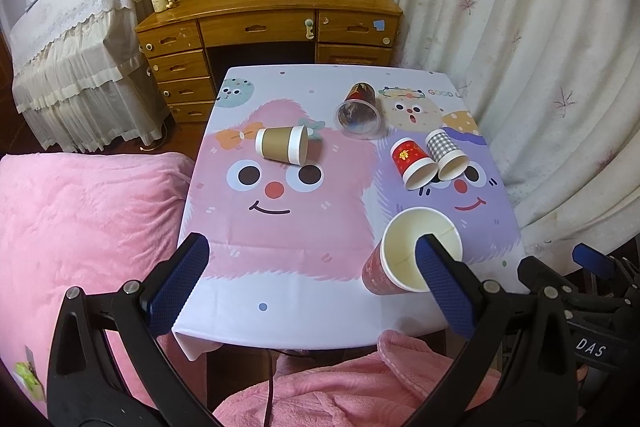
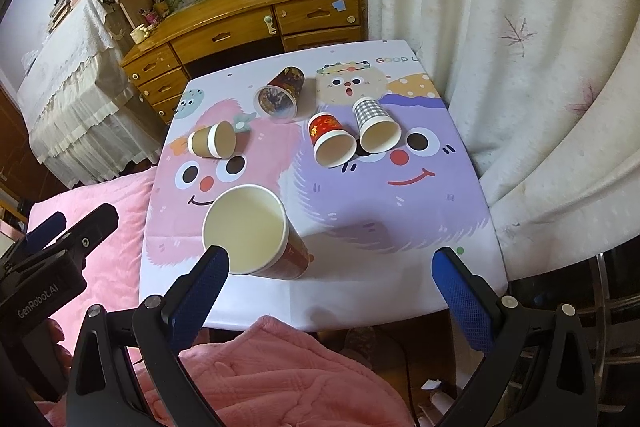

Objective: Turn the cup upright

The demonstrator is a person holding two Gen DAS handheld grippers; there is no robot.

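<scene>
Tall red paper cup [image 2: 256, 233] standing upright, cream inside, mouth open; left gripper [image 1: 312, 279] spread wide, right gripper [image 2: 332, 283] likewise apart

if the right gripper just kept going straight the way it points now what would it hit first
Probably the tablecloth on the purple monster print: the right gripper is open, and the big red cup sits left of that line by its left finger. Depth is unclear.
</scene>
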